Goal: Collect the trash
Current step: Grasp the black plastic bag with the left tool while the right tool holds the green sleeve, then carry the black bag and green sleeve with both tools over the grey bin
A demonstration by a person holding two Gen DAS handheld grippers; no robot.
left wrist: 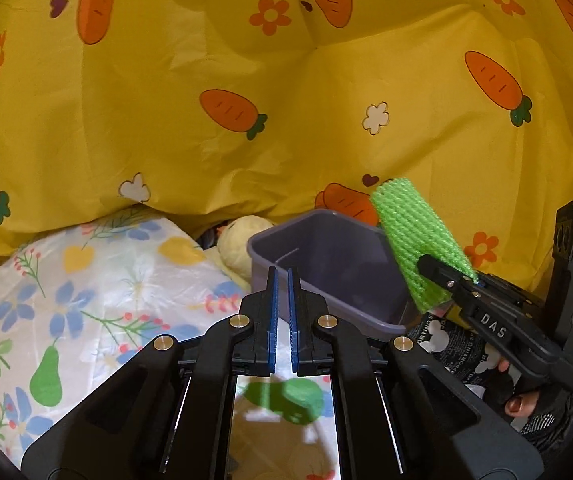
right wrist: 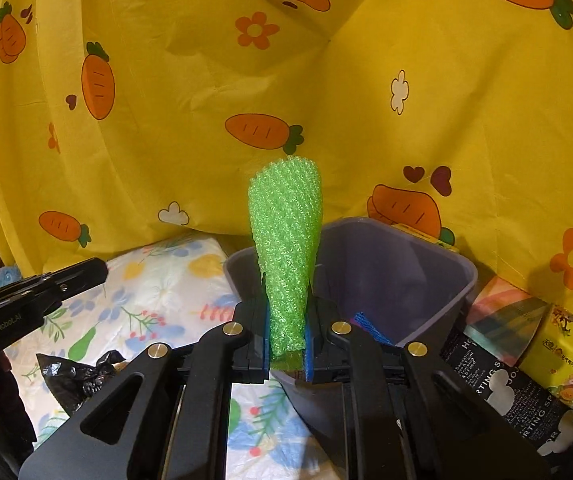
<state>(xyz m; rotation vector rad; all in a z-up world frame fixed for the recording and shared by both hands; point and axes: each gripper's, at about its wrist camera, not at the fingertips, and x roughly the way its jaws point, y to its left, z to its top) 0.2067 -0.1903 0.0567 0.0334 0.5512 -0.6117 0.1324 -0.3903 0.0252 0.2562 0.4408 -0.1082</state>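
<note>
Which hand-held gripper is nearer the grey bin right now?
Right. The right hand-held gripper, shut on the green foam net, hangs over the grey bin's near rim. The left hand-held gripper, shut and empty, is beside the bin.

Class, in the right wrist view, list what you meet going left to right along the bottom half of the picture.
Left hand-held gripper → black plastic bag → green foam net → grey bin → yellow tissue pack.

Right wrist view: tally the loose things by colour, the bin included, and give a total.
Green: 1, the foam net held in the right tongs.
Blue: 1, the net scrap inside the bin.
Black: 1, the crumpled bag on the flowered sheet.
Grey: 1, the bin.
Total: 4.
</note>
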